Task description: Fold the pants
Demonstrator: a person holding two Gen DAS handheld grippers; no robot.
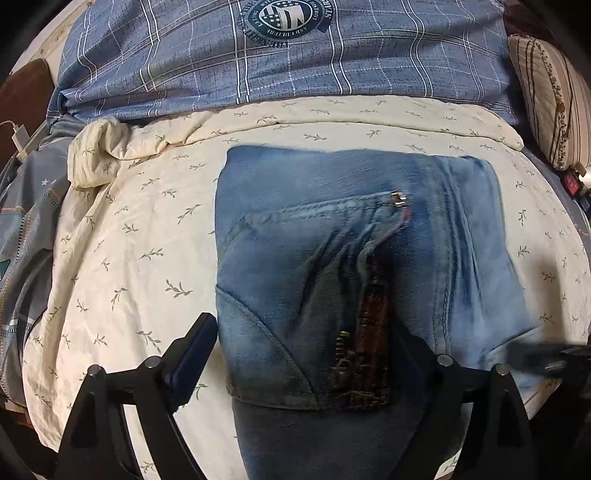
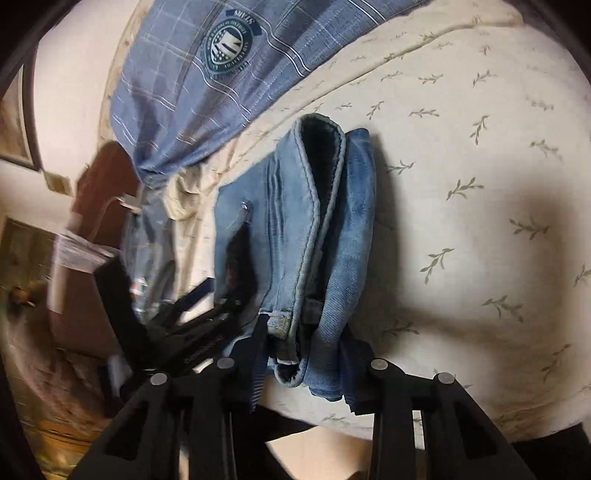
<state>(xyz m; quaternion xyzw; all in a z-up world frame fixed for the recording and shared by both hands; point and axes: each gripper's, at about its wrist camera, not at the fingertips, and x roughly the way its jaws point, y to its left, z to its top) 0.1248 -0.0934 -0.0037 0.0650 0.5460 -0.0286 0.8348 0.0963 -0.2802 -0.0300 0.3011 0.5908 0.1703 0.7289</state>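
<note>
Right hand-held gripper (image 2: 303,365) clamping folded jeans' (image 2: 295,229) end, lengthwise away

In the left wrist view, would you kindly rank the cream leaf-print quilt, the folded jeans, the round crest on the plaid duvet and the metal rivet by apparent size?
1. Cream leaf-print quilt
2. Folded jeans, nearer the camera
3. Round crest, farther off and cropped
4. Metal rivet

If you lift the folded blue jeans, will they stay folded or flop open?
The folded blue denim jeans would probably flop: the layers look soft and creased. The thick stack seems fairly heavy, and the rough denim is unlikely to slip.
</note>
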